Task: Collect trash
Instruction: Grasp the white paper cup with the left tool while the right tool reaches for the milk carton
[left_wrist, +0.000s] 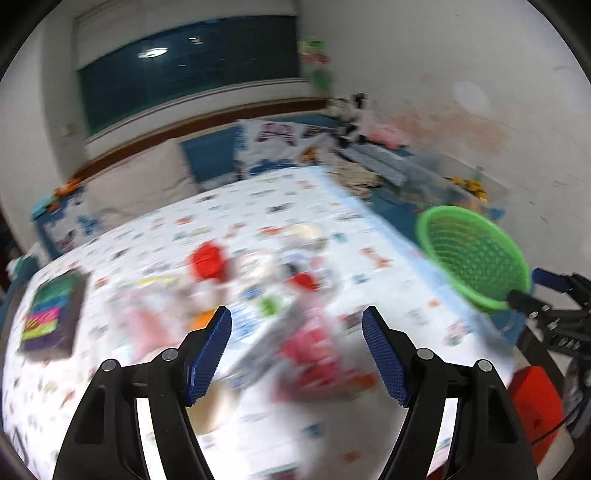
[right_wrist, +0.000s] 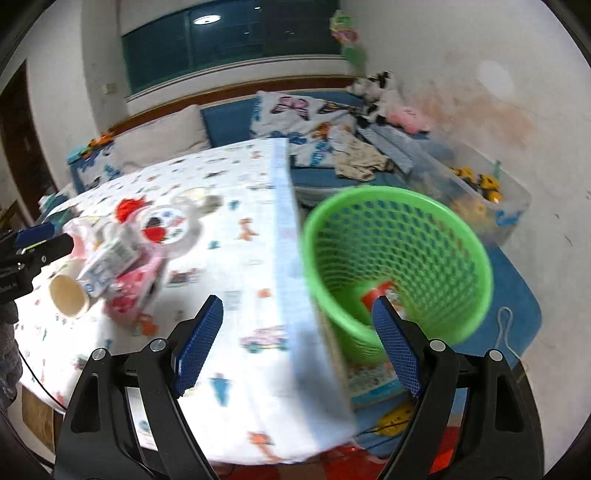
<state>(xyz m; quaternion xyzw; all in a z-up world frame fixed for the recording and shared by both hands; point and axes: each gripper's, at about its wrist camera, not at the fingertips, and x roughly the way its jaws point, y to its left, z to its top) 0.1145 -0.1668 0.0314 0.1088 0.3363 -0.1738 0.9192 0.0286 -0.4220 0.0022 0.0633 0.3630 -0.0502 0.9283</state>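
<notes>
A blurred heap of trash (left_wrist: 280, 295) lies on the table with the patterned white cloth (left_wrist: 229, 206): red and pink wrappers, a red lid, a small carton. My left gripper (left_wrist: 297, 321) is open and empty above the heap. In the right wrist view the heap (right_wrist: 122, 254) sits at the left, with a carton, a pink packet and a paper cup (right_wrist: 68, 295). A green mesh basket (right_wrist: 399, 258) stands on the floor beside the table, with a red item inside. My right gripper (right_wrist: 299, 310) is open and empty above the table edge. The basket shows in the left view (left_wrist: 476, 254).
A dark box with coloured stripes (left_wrist: 51, 314) lies at the table's left. A bed with pillows and clothes (right_wrist: 332, 140) is behind. A clear bin of toys (right_wrist: 480, 192) stands by the wall. A red stool (left_wrist: 535, 402) is at the right.
</notes>
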